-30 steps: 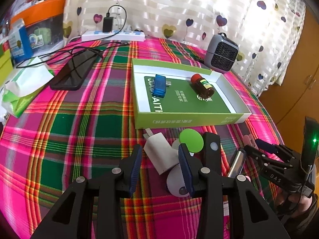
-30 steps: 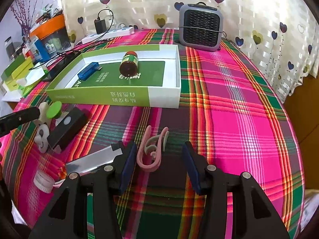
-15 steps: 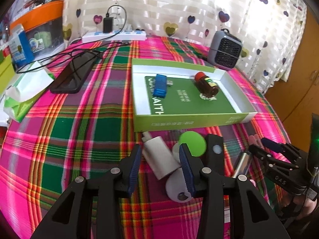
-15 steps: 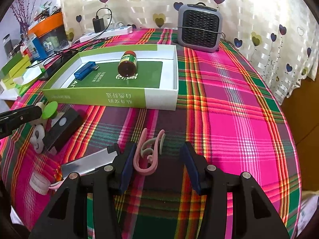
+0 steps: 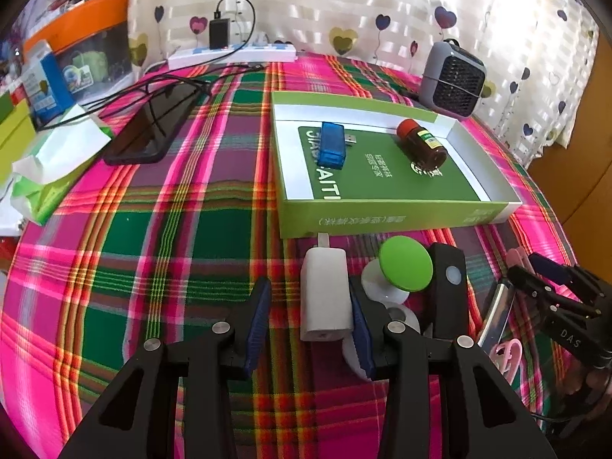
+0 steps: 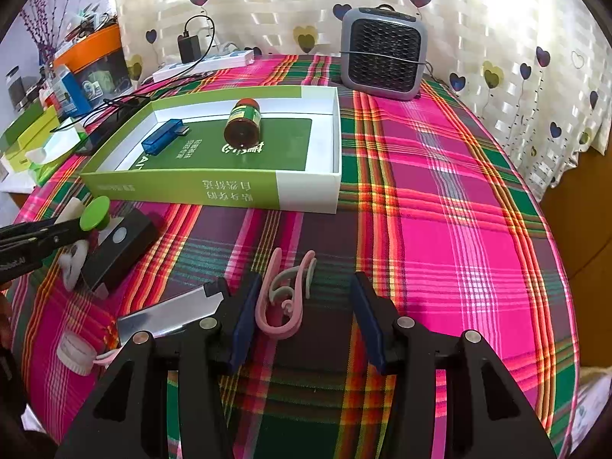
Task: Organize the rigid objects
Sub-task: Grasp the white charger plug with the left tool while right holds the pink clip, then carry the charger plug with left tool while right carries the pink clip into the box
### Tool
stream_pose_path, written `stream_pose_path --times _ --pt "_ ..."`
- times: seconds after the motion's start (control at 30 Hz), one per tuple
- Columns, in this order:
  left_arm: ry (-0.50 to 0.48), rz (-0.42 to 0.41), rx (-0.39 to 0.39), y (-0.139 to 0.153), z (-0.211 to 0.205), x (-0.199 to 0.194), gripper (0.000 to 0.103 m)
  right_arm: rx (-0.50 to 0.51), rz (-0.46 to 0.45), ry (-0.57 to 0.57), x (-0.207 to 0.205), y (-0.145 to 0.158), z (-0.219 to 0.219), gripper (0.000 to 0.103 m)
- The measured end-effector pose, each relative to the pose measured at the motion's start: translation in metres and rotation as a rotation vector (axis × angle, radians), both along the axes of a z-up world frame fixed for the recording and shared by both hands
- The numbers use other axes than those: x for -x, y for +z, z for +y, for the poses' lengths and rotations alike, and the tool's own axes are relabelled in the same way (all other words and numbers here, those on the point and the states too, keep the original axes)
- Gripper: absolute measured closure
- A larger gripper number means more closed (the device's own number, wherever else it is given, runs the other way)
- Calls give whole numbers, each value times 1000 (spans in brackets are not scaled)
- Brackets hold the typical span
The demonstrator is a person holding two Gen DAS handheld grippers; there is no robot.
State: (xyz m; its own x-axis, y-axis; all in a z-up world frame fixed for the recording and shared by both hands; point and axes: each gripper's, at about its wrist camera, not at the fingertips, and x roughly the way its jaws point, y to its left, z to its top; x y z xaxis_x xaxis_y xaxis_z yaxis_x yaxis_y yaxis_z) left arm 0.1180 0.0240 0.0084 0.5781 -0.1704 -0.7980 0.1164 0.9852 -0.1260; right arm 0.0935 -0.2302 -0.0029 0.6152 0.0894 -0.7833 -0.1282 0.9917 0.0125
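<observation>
Two hand-held grippers (image 5: pixel 308 317) (image 6: pixel 302 317) gape over plaid tablecloth (image 6: pixel 440 199) w/ heart curtains (image 6: pixel 497 19) behind (sunlit).

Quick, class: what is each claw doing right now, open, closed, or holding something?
Left claw: open, white charger between its fingers, not gripped.
Right claw: open, pink clip between its fingers, not gripped.

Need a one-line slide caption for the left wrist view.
Open left gripper straddles a white charger on the plaid tablecloth, in front of a green box holding a blue USB stick and brown bottle.
</observation>
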Motion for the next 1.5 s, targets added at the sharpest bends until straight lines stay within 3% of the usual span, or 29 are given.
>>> stream_pose_path --times 0.27,0.33,0.37,0.5,0.73,1.5 --pt "-1 -14 16 -1 4 -2 65 2 -1 5 0 0 1 58" --pt "-2 -16 15 -1 3 -1 65 1 -3 9 0 0 2 63" --pt "0 -17 17 -1 4 -1 67 0 -4 11 0 1 2 68" --pt "8 -17 19 -1 6 0 80 -4 -4 10 1 1 2 69" --pt "0 -19 26 -1 6 2 83 -3 -5 8 0 1 2 79" --pt "-6 -27 14 0 4 5 83 -9 -4 7 0 1 2 79"
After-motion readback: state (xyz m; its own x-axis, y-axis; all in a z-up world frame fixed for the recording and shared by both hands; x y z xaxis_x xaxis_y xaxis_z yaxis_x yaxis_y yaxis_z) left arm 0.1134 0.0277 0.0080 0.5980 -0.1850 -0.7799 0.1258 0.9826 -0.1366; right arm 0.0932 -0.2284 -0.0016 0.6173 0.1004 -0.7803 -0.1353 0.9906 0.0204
